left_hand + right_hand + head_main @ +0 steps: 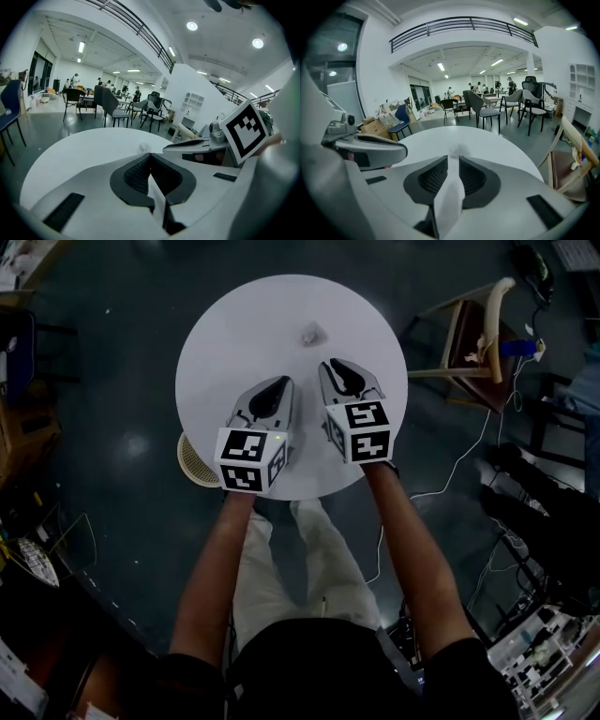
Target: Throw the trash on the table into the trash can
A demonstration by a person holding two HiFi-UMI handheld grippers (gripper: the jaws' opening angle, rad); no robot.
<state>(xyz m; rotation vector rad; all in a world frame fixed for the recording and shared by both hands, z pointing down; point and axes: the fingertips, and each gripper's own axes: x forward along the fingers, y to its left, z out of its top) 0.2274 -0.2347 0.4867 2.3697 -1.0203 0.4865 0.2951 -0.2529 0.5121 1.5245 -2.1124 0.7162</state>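
1. Trash (311, 333), a small crumpled paper ball, sits on the bench (216, 352), at 12 o'clock from my right tool (331, 365).
2. It looks light and soft; I'd pinch its middle.
3. My right tool is slightly apart and empty; my left tool (279, 382) is closed and empty.

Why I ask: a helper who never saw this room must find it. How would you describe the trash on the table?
Find the round white table standing on the dark floor. Toward its far side, just ahead of the right tool, lies a small crumpled pale wad. It is the only loose thing on the tabletop.
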